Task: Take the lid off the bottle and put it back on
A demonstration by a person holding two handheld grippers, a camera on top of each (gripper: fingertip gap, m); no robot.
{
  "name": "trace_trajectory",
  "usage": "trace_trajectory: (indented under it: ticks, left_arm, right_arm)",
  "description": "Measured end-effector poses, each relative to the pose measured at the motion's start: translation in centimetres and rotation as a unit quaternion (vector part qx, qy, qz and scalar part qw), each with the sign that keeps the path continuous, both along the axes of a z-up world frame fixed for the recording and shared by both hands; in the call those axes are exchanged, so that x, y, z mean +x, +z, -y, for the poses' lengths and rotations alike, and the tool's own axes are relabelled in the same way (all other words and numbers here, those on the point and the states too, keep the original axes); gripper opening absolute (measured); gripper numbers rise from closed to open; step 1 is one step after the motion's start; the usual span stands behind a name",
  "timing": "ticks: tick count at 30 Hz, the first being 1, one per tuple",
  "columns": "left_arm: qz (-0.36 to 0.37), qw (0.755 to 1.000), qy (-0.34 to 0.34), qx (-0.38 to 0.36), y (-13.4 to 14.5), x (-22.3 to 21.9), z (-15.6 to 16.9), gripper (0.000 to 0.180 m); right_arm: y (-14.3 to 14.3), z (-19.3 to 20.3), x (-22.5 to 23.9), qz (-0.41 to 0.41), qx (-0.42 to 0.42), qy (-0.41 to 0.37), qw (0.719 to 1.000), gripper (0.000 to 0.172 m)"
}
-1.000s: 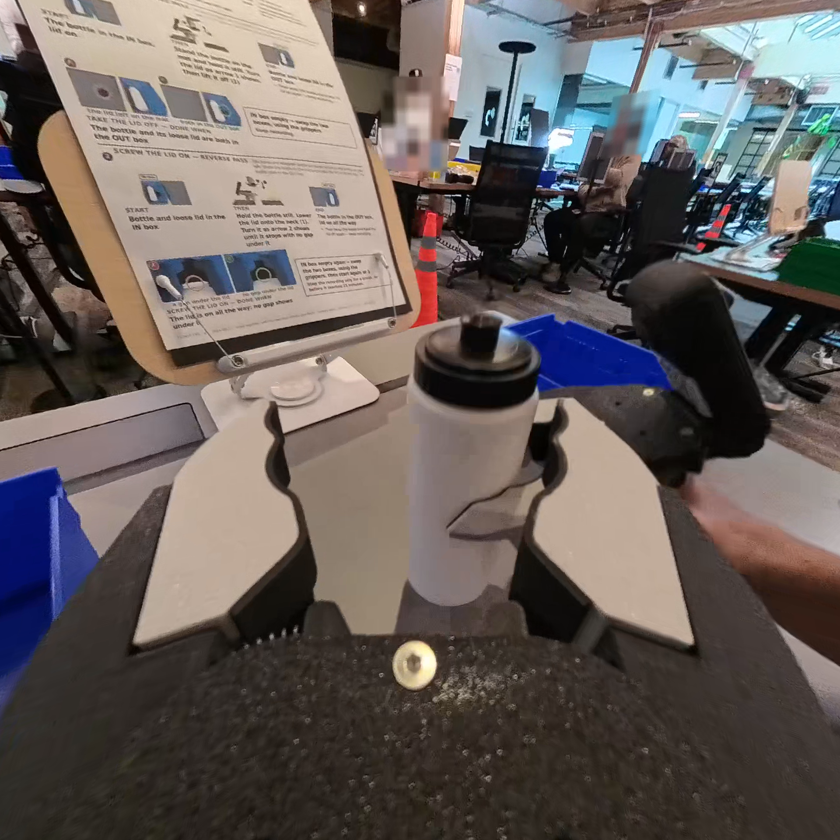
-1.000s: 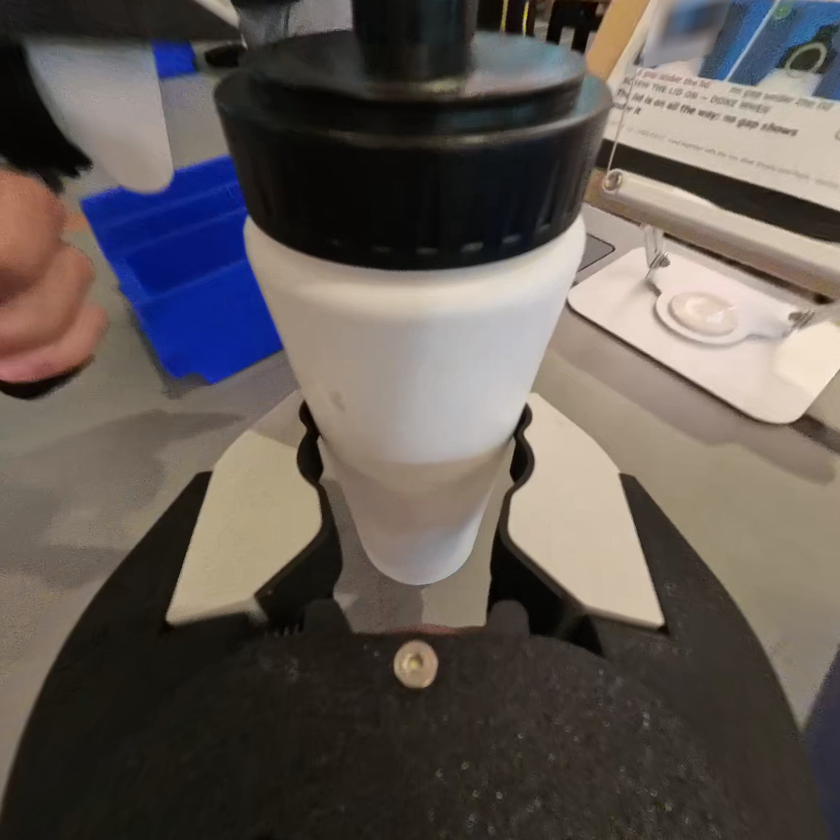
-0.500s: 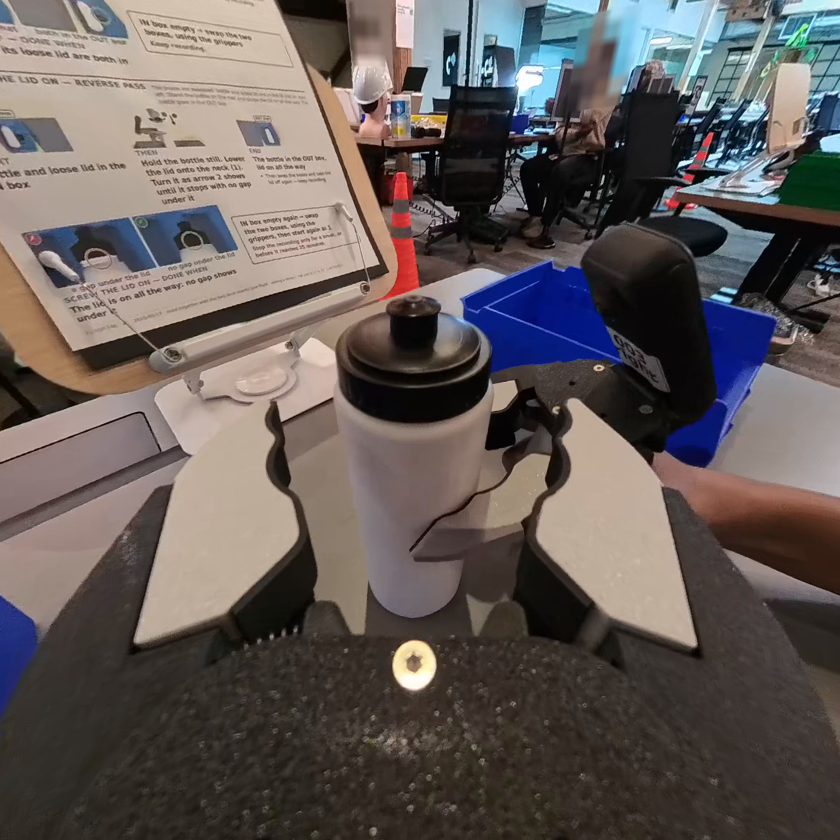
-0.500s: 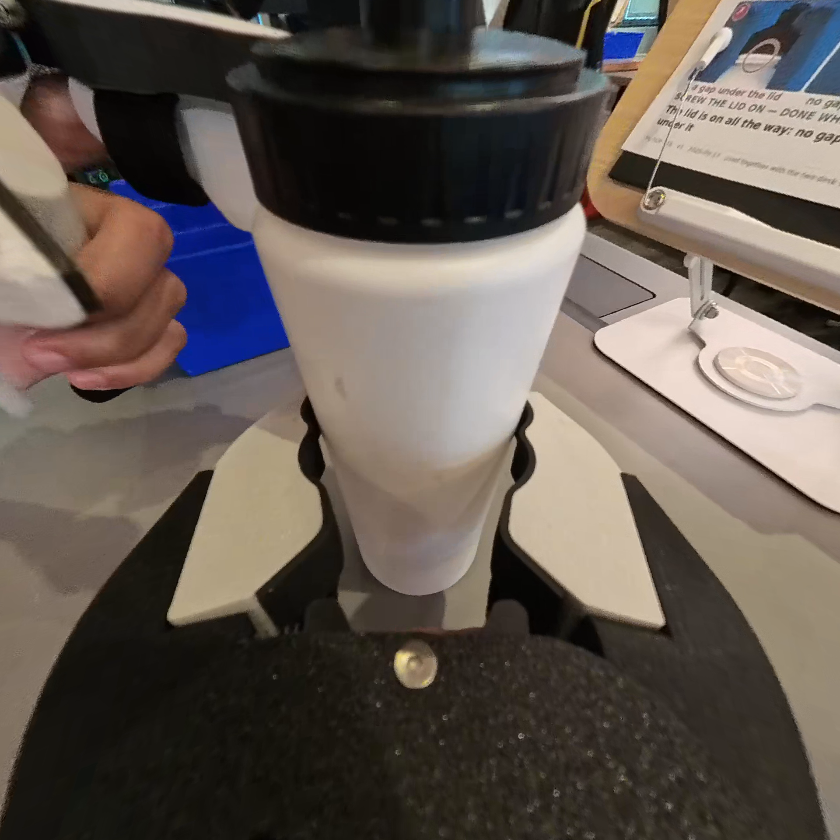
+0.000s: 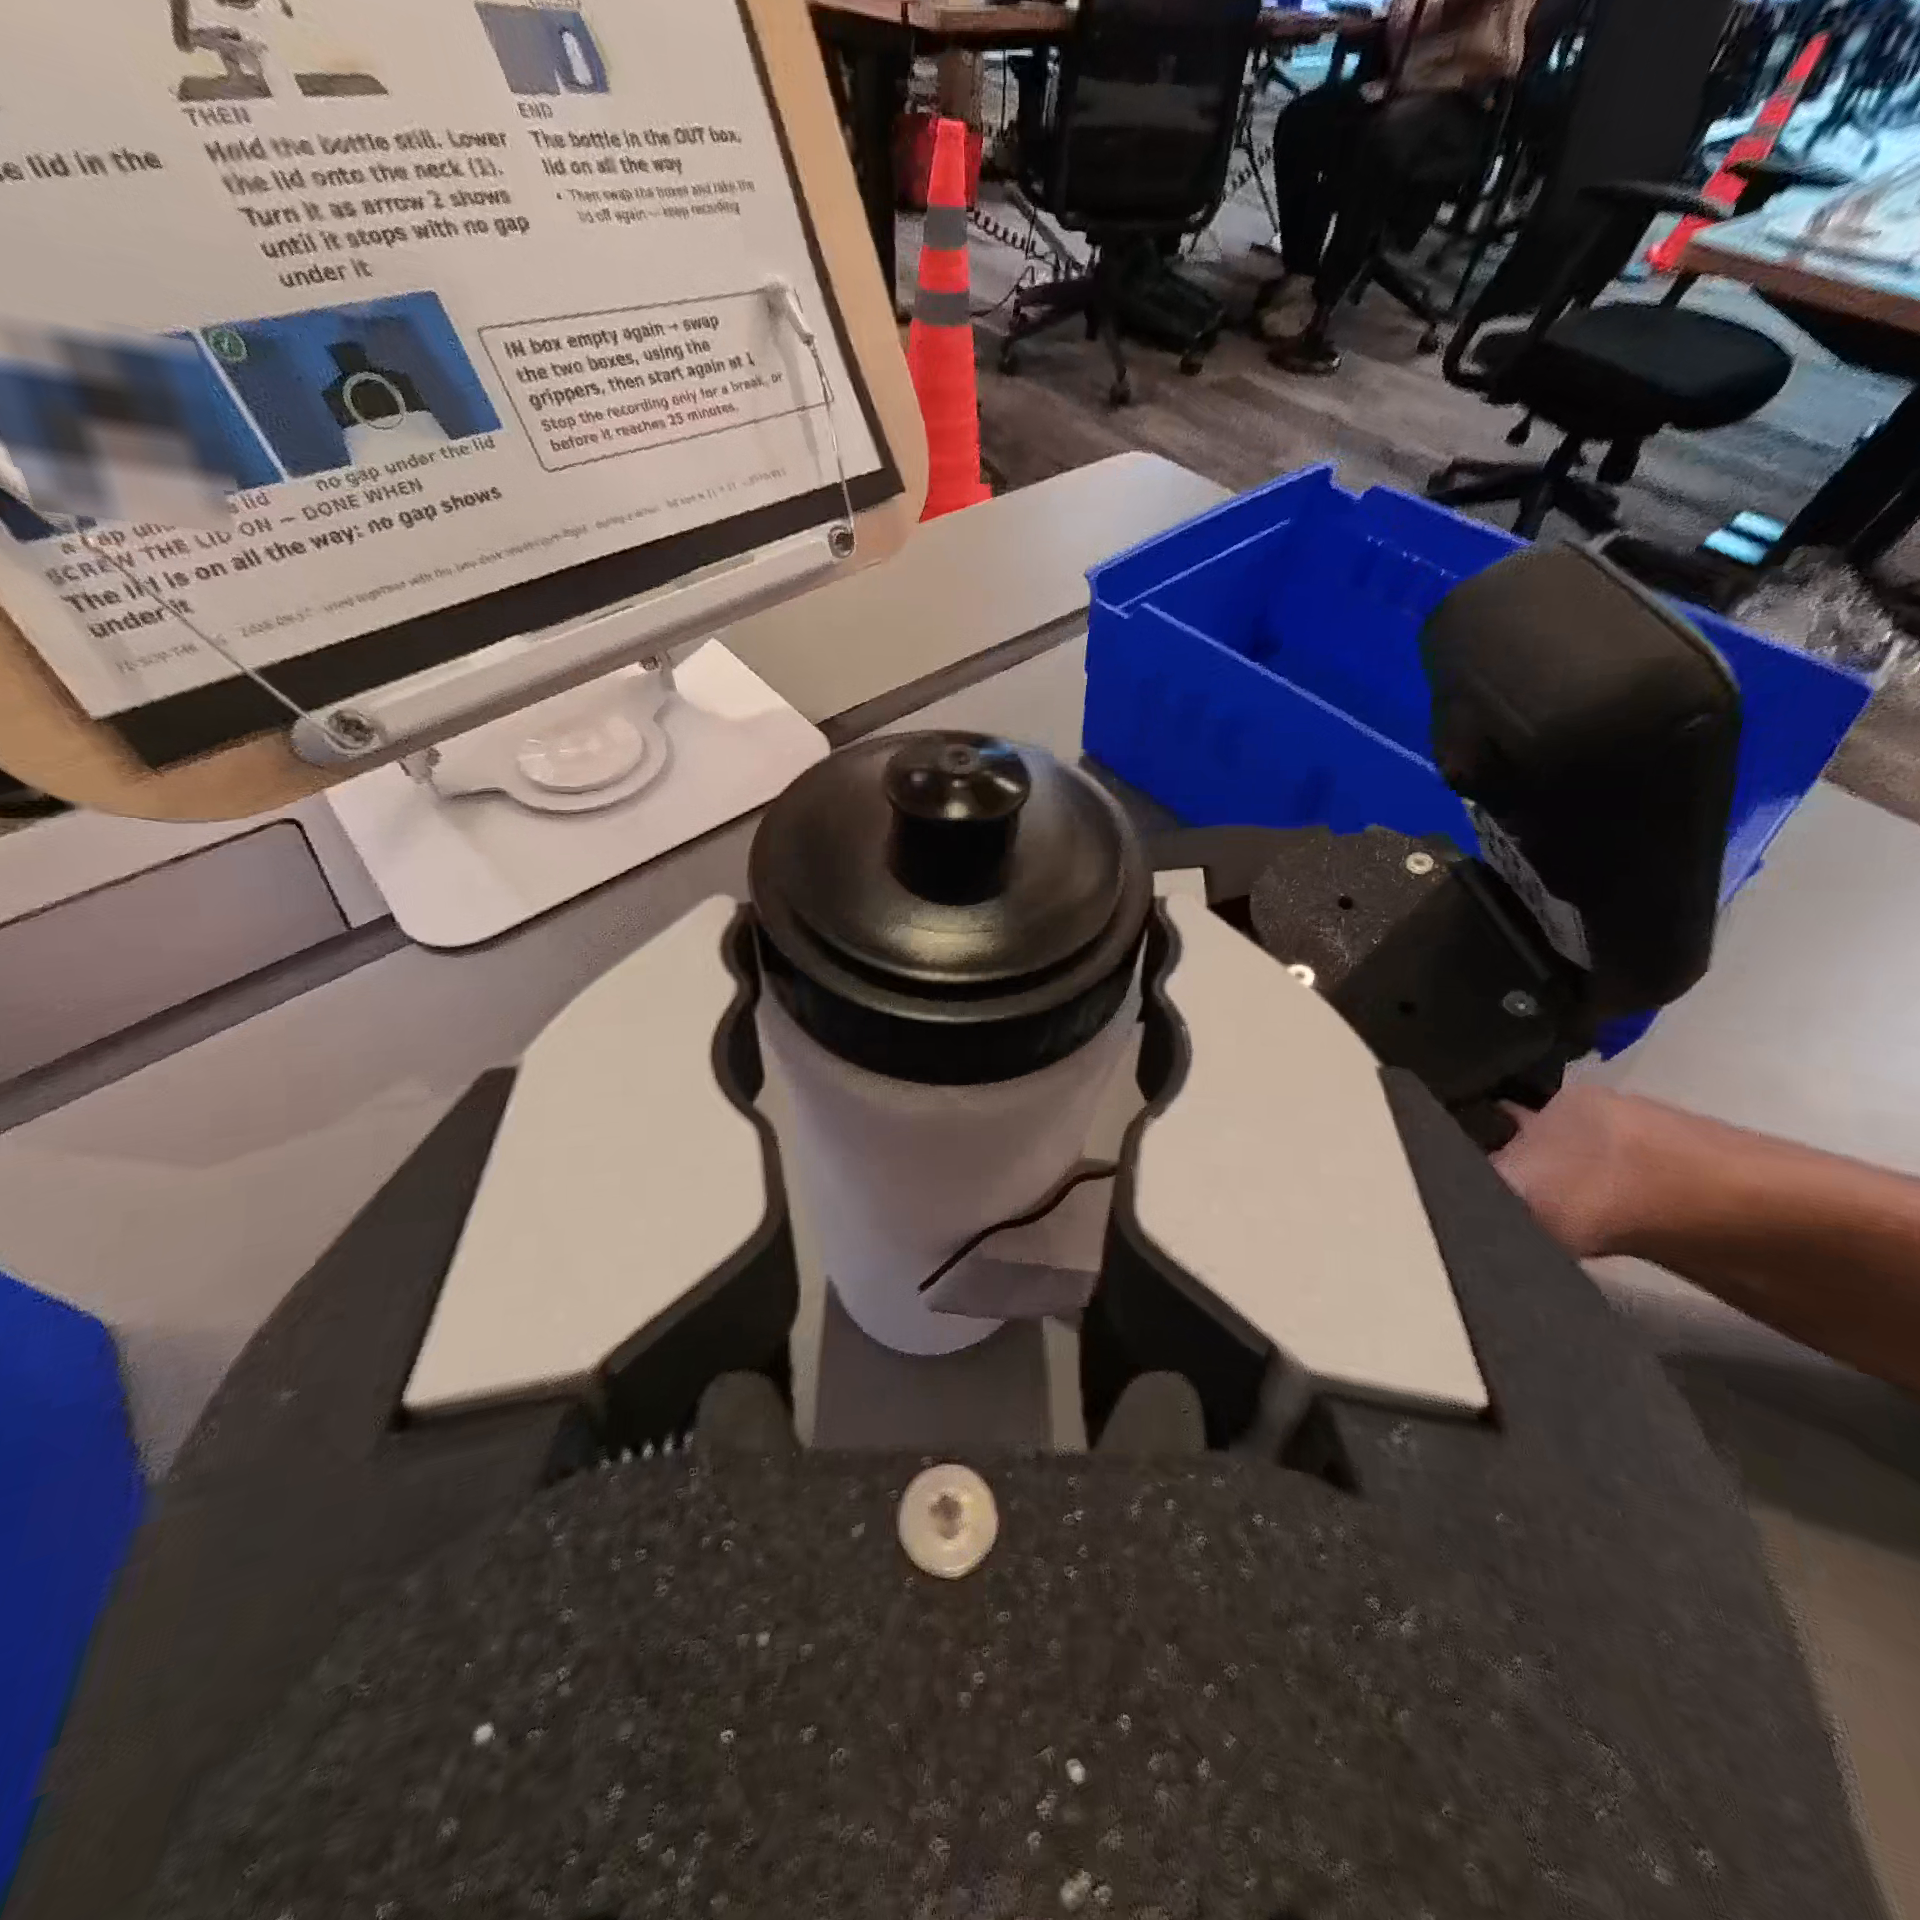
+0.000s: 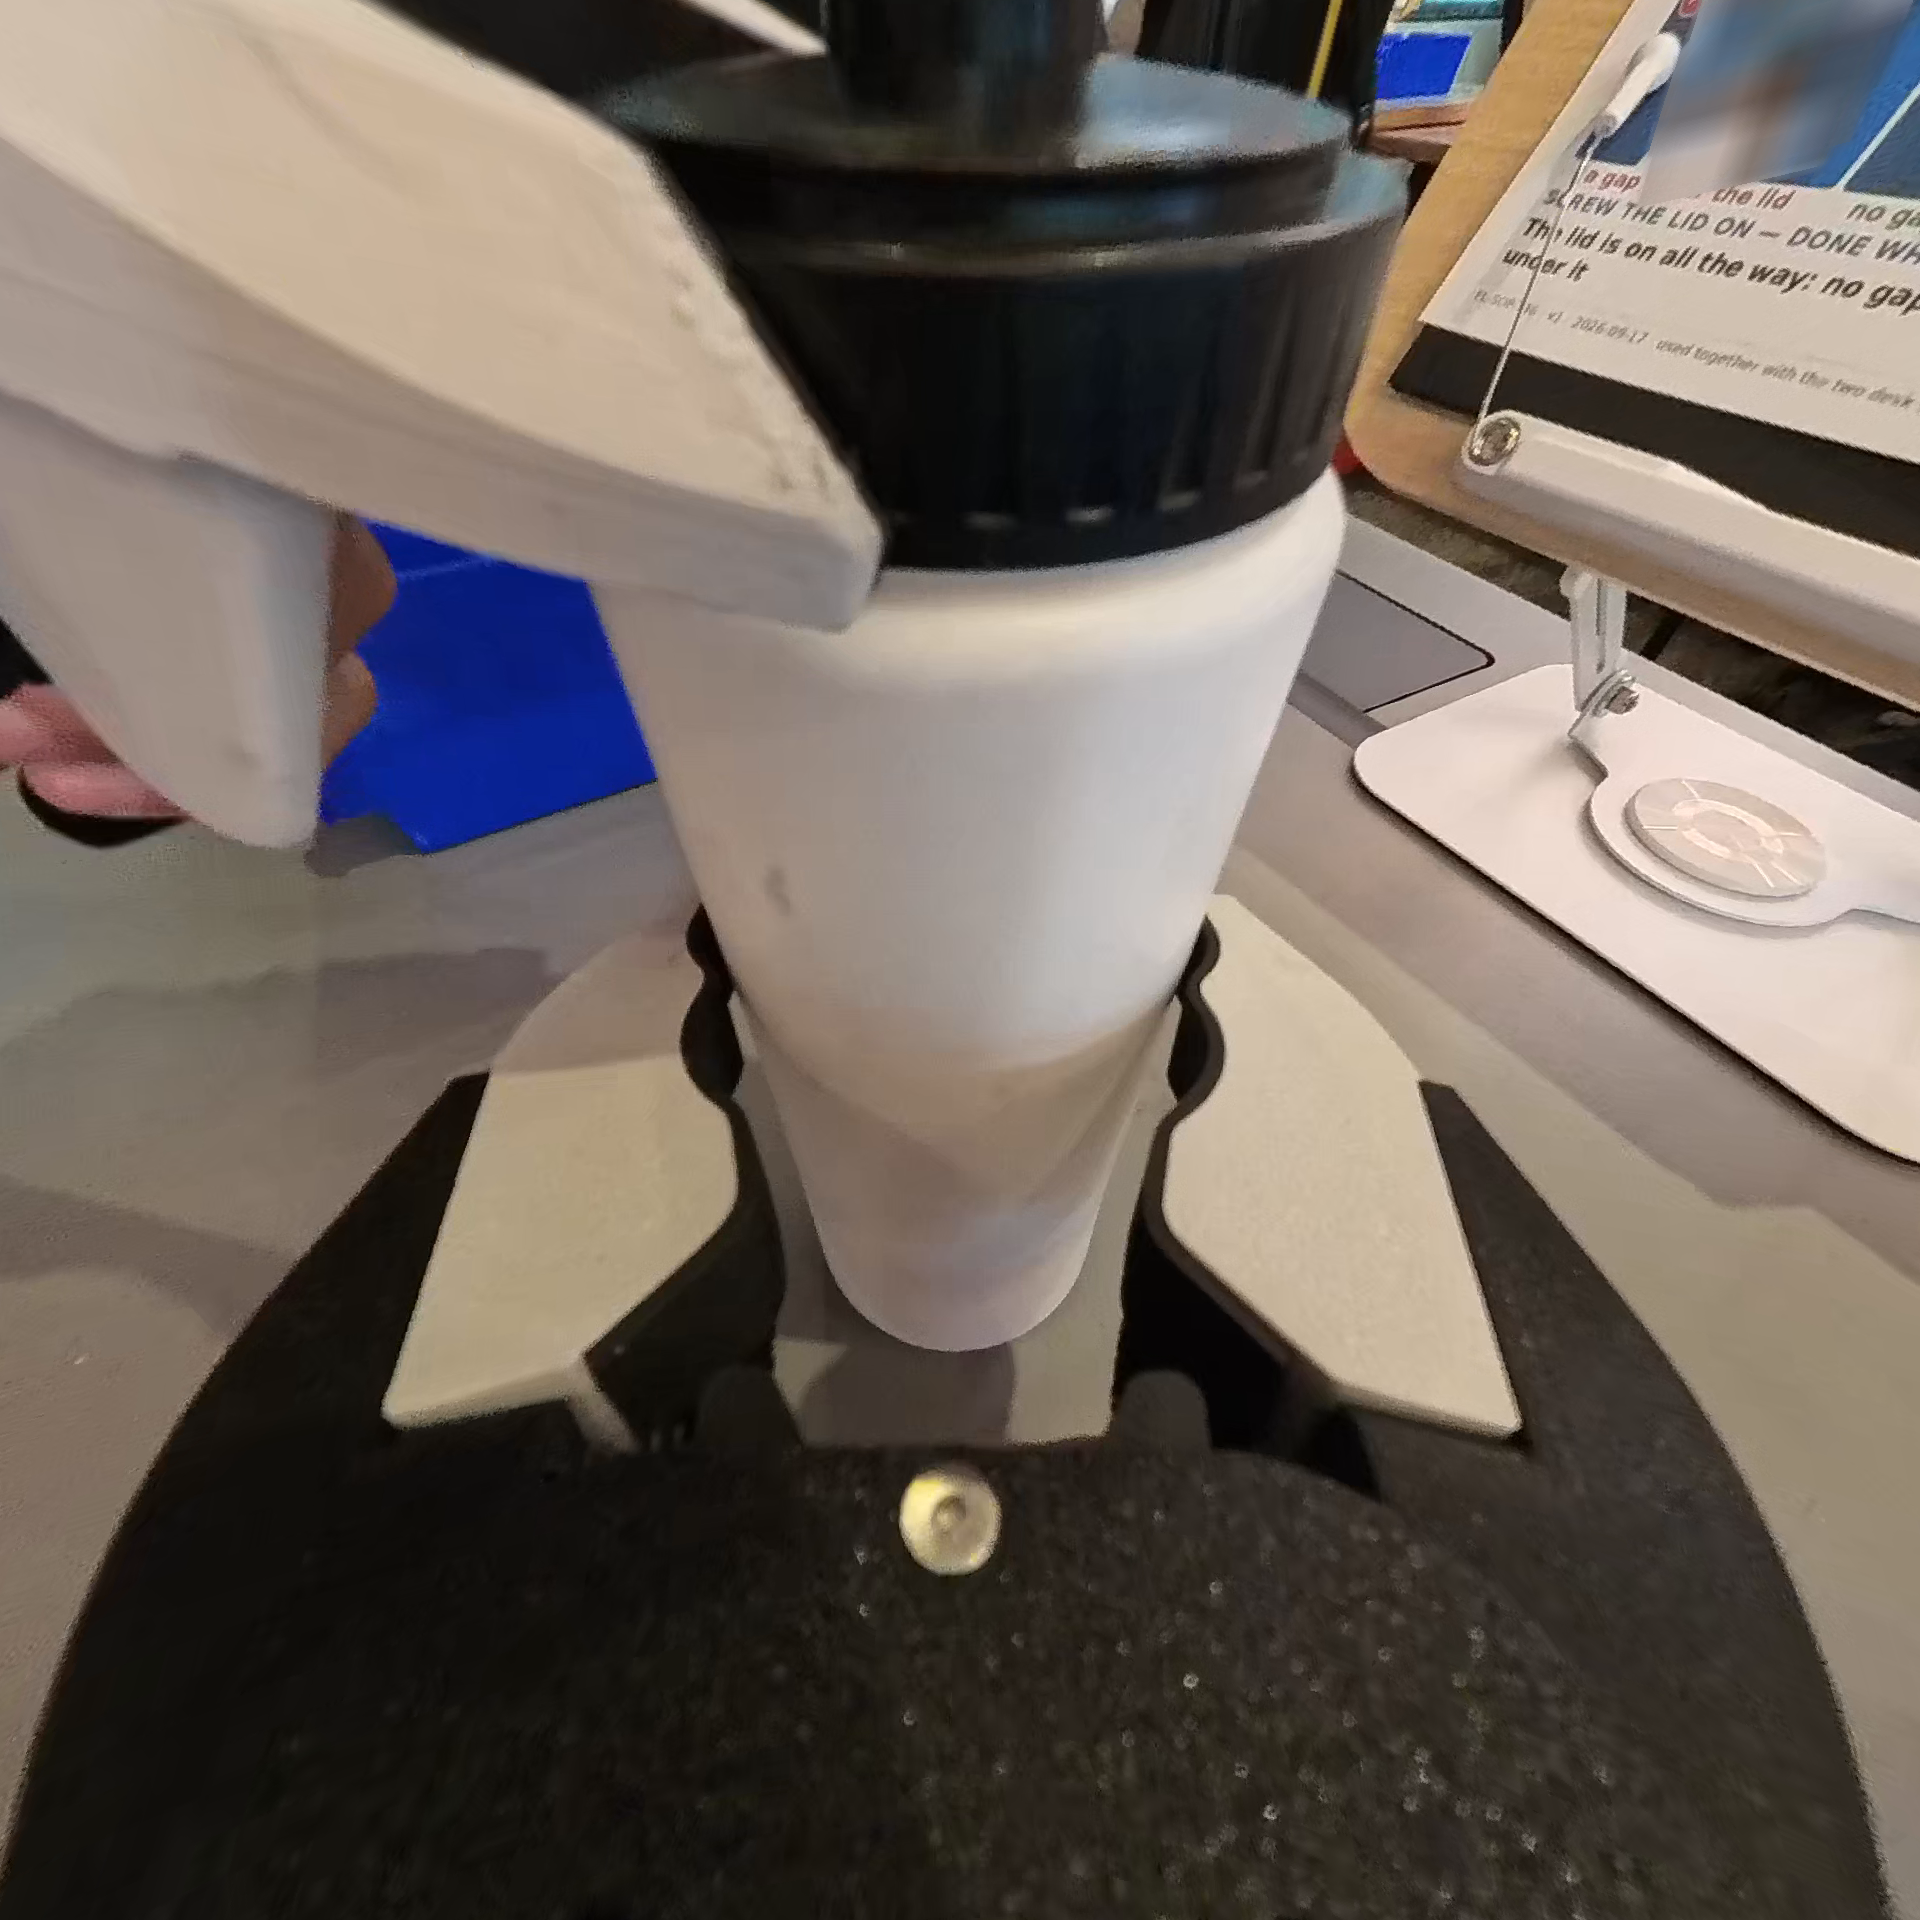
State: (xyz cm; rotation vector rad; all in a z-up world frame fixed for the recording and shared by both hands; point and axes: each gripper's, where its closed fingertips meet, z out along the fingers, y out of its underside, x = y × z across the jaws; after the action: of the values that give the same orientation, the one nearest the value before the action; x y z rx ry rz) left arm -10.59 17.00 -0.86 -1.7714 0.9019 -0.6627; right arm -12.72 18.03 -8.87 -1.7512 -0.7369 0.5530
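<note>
**Left wrist view: both grippers clamped on one bottle**

Left wrist view — left gripper [image 5: 948,997] is closed about halfway, both black pads pressed on the ribbed skirt of the black lid [image 5: 940,914]. Lid is seated on the white bottle [image 5: 914,1174]; spout sticks up above the pads.

Right wrist view — right gripper [image 6: 951,1018] is part open to the body's width, wavy black pads tight against both sides of the bottle [image 6: 966,831], low on the body. Bottle stands upright over the grey table [image 6: 208,1039].

Where things sit:
- Blue bin [image 5: 1278,665] behind the bottle to the right, a second blue bin [image 5: 52,1507] at the left edge.
- Instruction sheet on a stand [image 5: 582,758] behind, to the left.

Hidden or unclear:
- Bottle base is blocked by both gripper bodies — cannot tell if it touches the table.
- Right wrist view: left gripper's white finger [image 6: 436,343] covers the lid's left side; top of the spout is cut off by the frame.
- Second blue bin is mostly out of frame.
- Motion blur softens the left gripper and the hand [image 6: 62,748] behind it.
- Right gripper's far finger is hidden behind the bottle in the left wrist view.
</note>
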Motion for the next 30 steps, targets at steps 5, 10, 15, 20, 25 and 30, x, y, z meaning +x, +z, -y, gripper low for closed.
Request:
trace_trajectory:
  ticks: [5, 10, 15, 20, 25, 30]
  left_arm:
    - [-0.008, 0.999, -0.031, 0.011, 0.0, 0.1, 0.0, 0.069]
    - [-0.004, 0.998, -0.062, 0.011, -0.1, -0.1, 0.0, 0.069]
    - [0.002, 0.997, -0.078, 0.01, -0.1, -0.2, 0.0, 0.069]
    - [0.051, 0.996, -0.068, 0.014, 0.9, -1.5, 1.5, 0.071]
    - [0.115, 0.993, -0.004, 0.015, -1.7, -7.0, 6.0, 0.093]
    - [0.028, 0.993, 0.097, 0.063, -8.6, -14.0, 10.0, 0.082]
  right_arm:
    - [0.0, 0.0, 0.1, 0.001, -0.002, 0.0, 1.0, 0.082]
    - [-0.1, -0.1, 0.1, 0.01, 0.0, -0.001, 1.0, 0.082]
    - [-0.1, -0.2, 0.0, 0.009, 0.003, -0.005, 1.0, 0.082]
    - [-0.1, 0.2, -0.3, 0.006, 0.003, 0.007, 1.0, 0.082]
    - [0.6, 0.0, 0.9, -0.006, -0.02, -0.026, 0.999, 0.082]
    - [10.8, 1.5, 7.0, -0.065, -0.02, -0.086, 0.994, 0.082]
